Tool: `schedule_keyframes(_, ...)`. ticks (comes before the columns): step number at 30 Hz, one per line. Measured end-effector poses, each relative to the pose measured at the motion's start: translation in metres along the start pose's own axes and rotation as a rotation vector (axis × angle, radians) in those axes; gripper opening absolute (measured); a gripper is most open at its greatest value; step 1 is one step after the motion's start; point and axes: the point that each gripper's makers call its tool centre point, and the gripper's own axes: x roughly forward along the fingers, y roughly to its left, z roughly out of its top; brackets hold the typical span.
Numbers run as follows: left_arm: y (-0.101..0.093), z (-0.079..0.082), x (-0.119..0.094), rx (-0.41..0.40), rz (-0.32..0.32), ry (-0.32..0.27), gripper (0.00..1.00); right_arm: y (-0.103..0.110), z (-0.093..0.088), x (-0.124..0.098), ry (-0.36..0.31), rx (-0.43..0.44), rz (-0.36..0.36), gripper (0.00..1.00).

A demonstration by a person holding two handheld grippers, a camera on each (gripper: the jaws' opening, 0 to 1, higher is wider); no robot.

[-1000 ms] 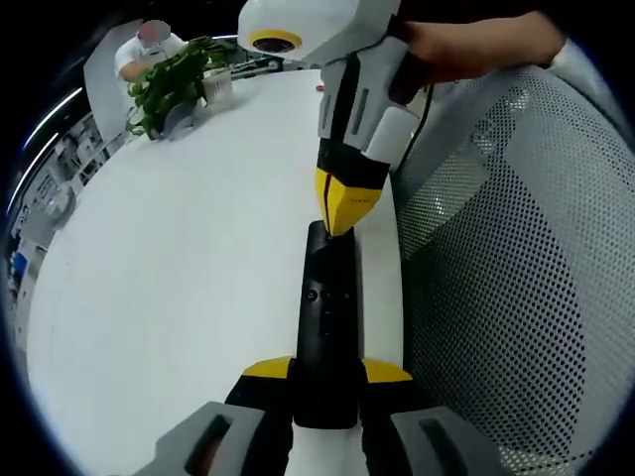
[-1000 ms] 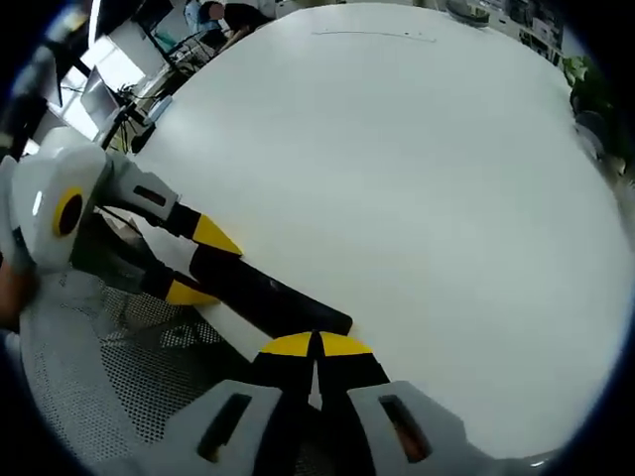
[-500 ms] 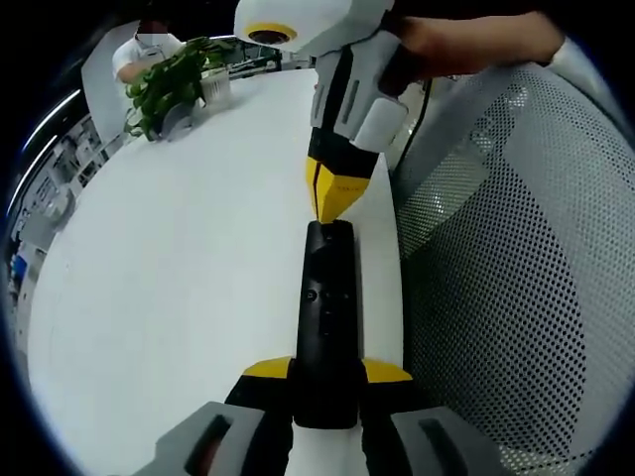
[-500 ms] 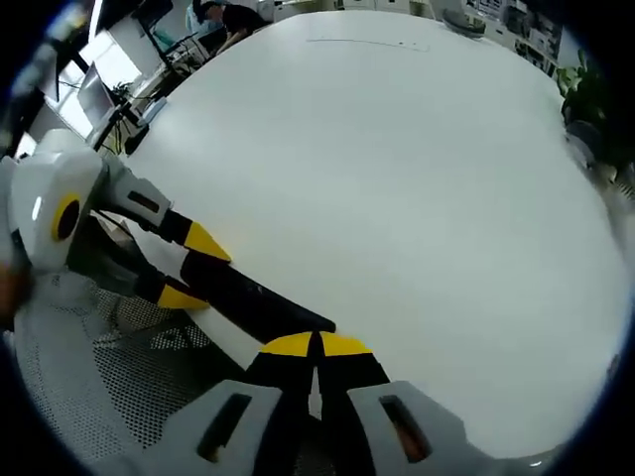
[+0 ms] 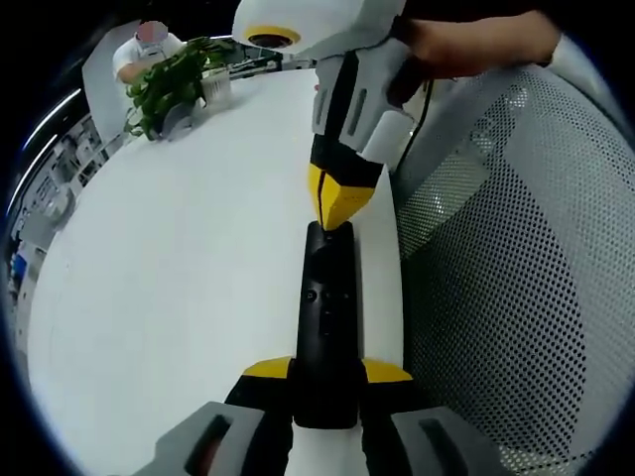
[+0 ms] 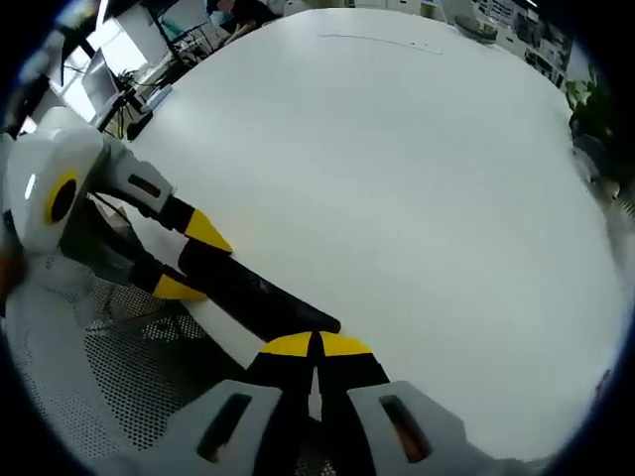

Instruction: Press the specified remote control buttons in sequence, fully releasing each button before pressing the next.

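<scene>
A long black remote control (image 5: 326, 317) runs straight up from between my left gripper's yellow-tipped jaws, and my left gripper (image 5: 326, 373) is shut on the remote's near end. My right gripper (image 5: 330, 220) comes down from the top of the left gripper view, shut, its yellow tip at the remote's far end. In the right gripper view my right gripper (image 6: 317, 343) is shut, tips over the end of the remote (image 6: 258, 297), which my left gripper (image 6: 190, 260) holds from the left.
The big round white table (image 5: 179, 258) spreads out to the left. A potted green plant (image 5: 171, 84) stands at its far edge. A grey mesh chair back (image 5: 516, 268) fills the right side. A hand (image 5: 466, 40) holds my right gripper.
My right gripper's tip rose slightly off the remote's far end, then came back down onto it. My left gripper and the remote have stayed still.
</scene>
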Motion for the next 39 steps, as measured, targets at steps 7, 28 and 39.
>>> schedule_keyframes(7, 0.000, 0.000, 0.000, -0.007, 0.001, -0.003, 0.24, -0.001, -0.001, 0.000, -0.003, -0.059, -0.035, 0.00)
schedule_keyframes(28, 0.000, 0.000, -0.001, -0.009, 0.001, -0.005, 0.24, 0.013, 0.008, 0.005, -0.038, -0.002, 0.049, 0.00)
schedule_keyframes(39, 0.000, 0.000, 0.000, -0.007, 0.000, -0.005, 0.24, 0.007, 0.004, 0.001, -0.025, 0.023, 0.042, 0.00)
